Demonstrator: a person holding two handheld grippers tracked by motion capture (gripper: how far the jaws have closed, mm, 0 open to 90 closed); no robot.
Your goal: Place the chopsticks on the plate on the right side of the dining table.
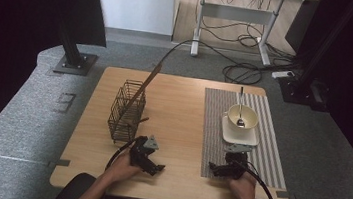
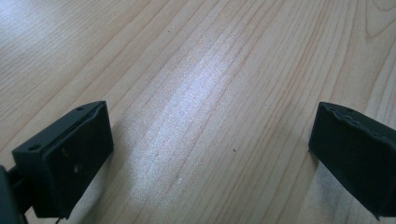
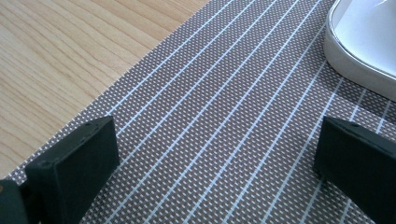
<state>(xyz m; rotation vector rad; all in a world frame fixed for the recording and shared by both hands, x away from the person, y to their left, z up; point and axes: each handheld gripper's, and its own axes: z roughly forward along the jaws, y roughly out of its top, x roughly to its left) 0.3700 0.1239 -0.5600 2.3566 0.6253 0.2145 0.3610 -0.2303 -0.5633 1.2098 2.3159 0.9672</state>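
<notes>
The left gripper (image 1: 153, 165) rests low over the bare light-wood table (image 1: 178, 110) near its front edge, held in the person's left hand (image 1: 121, 168). In the left gripper view its two black jaws stand wide apart with nothing between them but wood grain (image 2: 210, 116) — released, grasping nothing. Just beyond it stands a dark wire-mesh basket (image 1: 127, 111), upright, with a long brown wooden utensil (image 1: 145, 85) leaning out of its top toward the far side of the table.

The right gripper (image 1: 222, 170), in the person's right hand (image 1: 243, 183), lies over the near end of a brown woven placemat with thin white stripes (image 1: 270, 145). The right gripper view shows its jaws likewise spread wide over the mat's weave (image 3: 219, 130), empty, with the mat's edge and bare wood to the left and the rounded corner of a white square plate (image 3: 359, 51) at the upper right, near but not touching the jaws.

On that plate (image 1: 248, 137) sits a cream round bowl (image 1: 249, 117) holding a metal spoon (image 1: 240, 107), its handle pointing toward the far edge. The two grippers are well apart, one on each half of the table.

On the grey carpet left of the table a dark mark reads like the digit 9 (image 1: 66, 102) — no other writing or brand can be read.
</notes>
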